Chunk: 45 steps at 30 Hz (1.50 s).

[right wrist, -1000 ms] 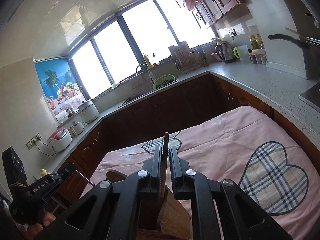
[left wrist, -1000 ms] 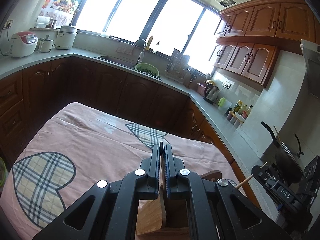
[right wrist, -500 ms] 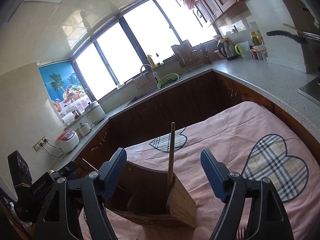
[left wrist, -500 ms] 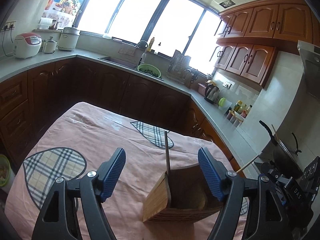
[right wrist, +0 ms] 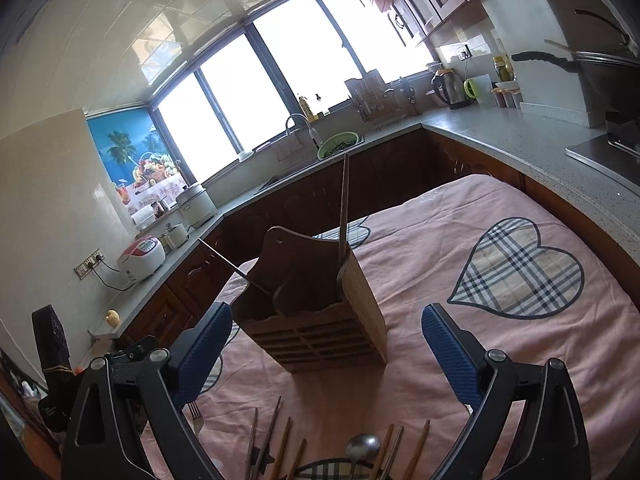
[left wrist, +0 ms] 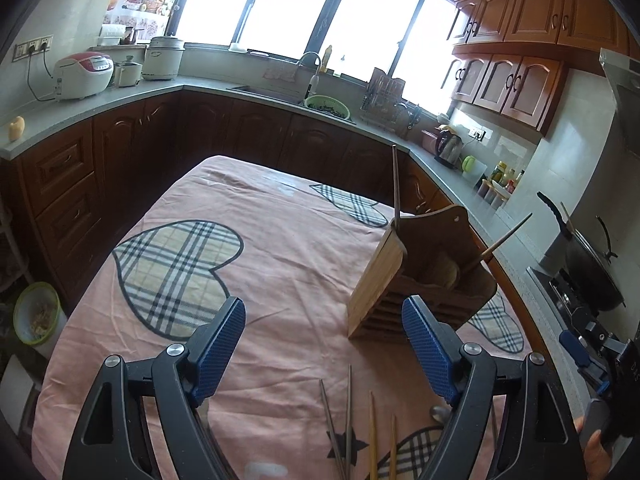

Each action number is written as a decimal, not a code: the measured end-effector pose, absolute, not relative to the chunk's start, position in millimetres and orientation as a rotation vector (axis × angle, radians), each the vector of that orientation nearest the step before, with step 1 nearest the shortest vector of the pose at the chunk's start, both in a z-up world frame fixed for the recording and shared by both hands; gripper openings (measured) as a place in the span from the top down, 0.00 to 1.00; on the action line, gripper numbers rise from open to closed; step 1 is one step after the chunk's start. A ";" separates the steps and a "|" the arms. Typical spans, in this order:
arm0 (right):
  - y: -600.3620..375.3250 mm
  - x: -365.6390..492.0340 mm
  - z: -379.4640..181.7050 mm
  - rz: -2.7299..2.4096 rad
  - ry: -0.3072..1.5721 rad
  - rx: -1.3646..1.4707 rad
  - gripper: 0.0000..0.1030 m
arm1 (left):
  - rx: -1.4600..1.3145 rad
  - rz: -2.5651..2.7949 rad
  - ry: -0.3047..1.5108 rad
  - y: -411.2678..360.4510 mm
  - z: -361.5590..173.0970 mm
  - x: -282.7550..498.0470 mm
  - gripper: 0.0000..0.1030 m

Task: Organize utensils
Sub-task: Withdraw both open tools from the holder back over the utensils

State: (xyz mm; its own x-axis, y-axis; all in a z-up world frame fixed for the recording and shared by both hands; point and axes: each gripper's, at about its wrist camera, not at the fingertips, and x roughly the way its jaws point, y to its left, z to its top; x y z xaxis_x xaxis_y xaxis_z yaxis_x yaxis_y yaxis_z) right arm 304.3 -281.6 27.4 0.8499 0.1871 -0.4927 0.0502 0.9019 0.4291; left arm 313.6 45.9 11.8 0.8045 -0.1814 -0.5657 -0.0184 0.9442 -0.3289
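Both grippers empty, fingers opening: left gripper, right gripper. Loose wooden and metal chopsticks lie lengthwise below the right fingers, near the slatted wooden utensil holder.

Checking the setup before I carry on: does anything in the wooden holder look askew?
Yes: in the wooden holder, one chopstick stands nearly upright, but the other chopstick leans steeply out over the opposite rim.

One wooden holder stands with two chopsticks in it. One spoon and one fork lie nearby.
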 end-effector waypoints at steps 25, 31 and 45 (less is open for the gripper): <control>-262.5 198.2 -7.5 -0.043 0.607 0.324 0.06 | -0.334 -0.057 0.733 62.2 -13.1 240.7 0.22; -262.1 196.5 -14.0 -0.045 0.634 0.321 0.07 | -0.319 -0.063 0.750 56.6 -14.1 242.7 0.22; -261.2 209.7 -31.9 -0.049 0.700 0.307 0.18 | -0.250 -0.102 0.799 33.2 -21.0 263.9 0.23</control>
